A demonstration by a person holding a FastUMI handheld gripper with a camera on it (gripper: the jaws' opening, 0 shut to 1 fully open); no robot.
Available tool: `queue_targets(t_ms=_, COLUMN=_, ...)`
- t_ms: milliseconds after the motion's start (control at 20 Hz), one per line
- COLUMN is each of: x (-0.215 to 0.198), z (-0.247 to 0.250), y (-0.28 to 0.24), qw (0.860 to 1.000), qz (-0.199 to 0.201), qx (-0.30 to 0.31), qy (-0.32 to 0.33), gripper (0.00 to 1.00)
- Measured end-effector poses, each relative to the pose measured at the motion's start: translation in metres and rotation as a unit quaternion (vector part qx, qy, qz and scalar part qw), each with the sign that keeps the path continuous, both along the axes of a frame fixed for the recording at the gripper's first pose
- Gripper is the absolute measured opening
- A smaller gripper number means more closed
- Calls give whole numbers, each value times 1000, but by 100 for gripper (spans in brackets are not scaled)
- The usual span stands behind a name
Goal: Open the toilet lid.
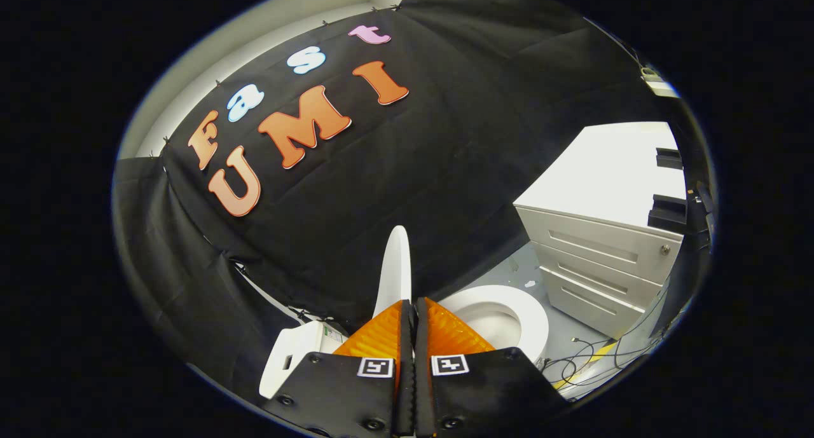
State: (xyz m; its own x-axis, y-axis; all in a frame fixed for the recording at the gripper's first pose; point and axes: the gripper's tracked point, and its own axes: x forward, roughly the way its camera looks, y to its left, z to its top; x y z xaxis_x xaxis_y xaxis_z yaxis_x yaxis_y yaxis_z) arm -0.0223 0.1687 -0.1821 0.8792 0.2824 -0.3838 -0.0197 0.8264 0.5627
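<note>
Toilet lid (pixel 395 266) raised on edge, pinched between two orange fingers (pixel 381 333), one open bowl (pixel 509 314), one drawer cabinet (pixel 604 260) beyond.

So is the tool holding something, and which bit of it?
Yes, the tool is pinching the white toilet lid by its thin front edge, both orange fingers pressed on it, and the lid stands upright.

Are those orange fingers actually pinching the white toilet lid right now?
Touching. In the gripper view the raised toilet lid stands edge-on, and its lower edge runs straight into the closed seam between the orange fingers of the gripper, with no gap showing.
</note>
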Motion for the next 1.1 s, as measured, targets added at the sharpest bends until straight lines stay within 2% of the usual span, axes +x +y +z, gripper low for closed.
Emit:
queue_targets(t_ms=200, x=-2, z=15, y=17, qw=1000, qz=12, qx=0, qy=-3, gripper=8)
queue_targets(t_ms=600, x=-10, z=41, y=48, qw=997, qz=36, qx=-59, qy=-19, gripper=8)
queue_targets(t_ms=1100, x=-27, z=81, y=110, qw=991, qz=71, qx=-95, qy=-55, gripper=8)
